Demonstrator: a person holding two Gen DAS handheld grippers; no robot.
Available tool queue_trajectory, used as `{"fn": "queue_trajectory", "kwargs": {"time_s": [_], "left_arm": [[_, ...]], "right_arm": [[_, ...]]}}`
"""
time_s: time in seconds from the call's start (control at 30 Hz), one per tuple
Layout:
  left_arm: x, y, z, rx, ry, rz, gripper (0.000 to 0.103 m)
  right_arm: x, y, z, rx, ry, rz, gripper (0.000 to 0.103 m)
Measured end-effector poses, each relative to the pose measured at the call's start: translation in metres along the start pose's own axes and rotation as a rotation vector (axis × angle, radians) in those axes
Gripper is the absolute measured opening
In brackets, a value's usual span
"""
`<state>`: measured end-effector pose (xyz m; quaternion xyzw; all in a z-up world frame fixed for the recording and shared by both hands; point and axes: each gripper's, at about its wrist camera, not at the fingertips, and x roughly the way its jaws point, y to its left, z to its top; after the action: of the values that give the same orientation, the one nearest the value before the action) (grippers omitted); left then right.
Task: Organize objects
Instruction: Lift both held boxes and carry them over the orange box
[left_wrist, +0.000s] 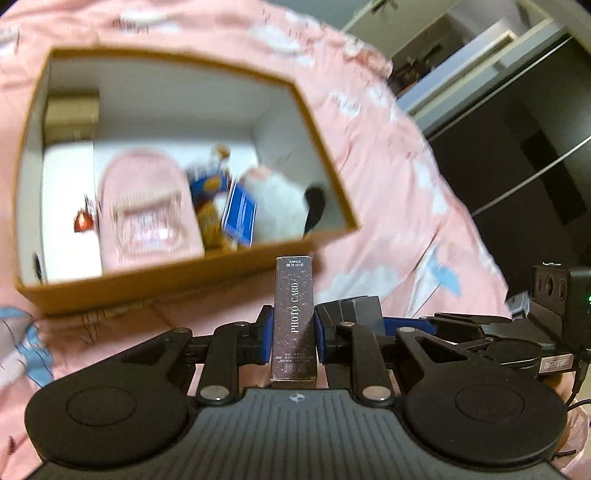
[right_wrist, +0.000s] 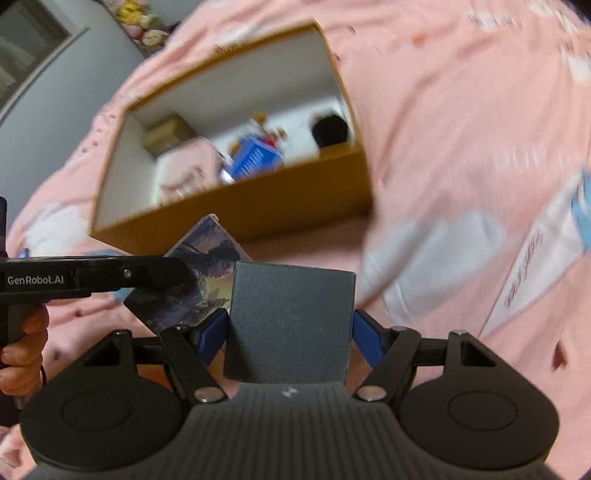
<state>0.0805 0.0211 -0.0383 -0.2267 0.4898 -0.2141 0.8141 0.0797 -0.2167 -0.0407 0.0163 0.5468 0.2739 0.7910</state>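
Left tool clamped narrow on a slim photo card box, box standing upright between the blue pads, its top end pointing toward the near wall of the open cardboard box on the pink bedspread. Right tool spread wide, pads pressing both sides of a dark grey cube box. Cardboard box sits beyond both tools, holding a pink pouch and a blue pack.
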Motion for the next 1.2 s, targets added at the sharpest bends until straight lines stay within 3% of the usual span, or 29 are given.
{"fn": "queue_trajectory", "kwargs": {"time_s": [0.33,0.6,0.83,1.0,1.2], "left_arm": [[-0.048,0.0,0.045,-0.008,-0.203,0.06,0.025],[-0.061,0.023,0.084,-0.022,-0.342,0.18,0.025],[-0.052,0.051,0.107,-0.034,-0.337,0.3,0.025],[-0.044,0.061,0.114,-0.016,-0.31,0.383,0.025],[-0.043,0.072,0.118,-0.012,-0.297,0.408,0.025]], "right_arm": [[-0.045,0.033,0.059,-0.124,-0.17,0.08,0.074],[-0.019,0.06,0.123,-0.167,-0.228,0.091,0.074],[0.045,0.077,0.171,-0.146,-0.169,0.066,0.074],[0.093,0.092,0.193,-0.184,-0.148,-0.001,0.074],[0.154,0.102,0.21,-0.193,-0.042,-0.025,0.074]]}}
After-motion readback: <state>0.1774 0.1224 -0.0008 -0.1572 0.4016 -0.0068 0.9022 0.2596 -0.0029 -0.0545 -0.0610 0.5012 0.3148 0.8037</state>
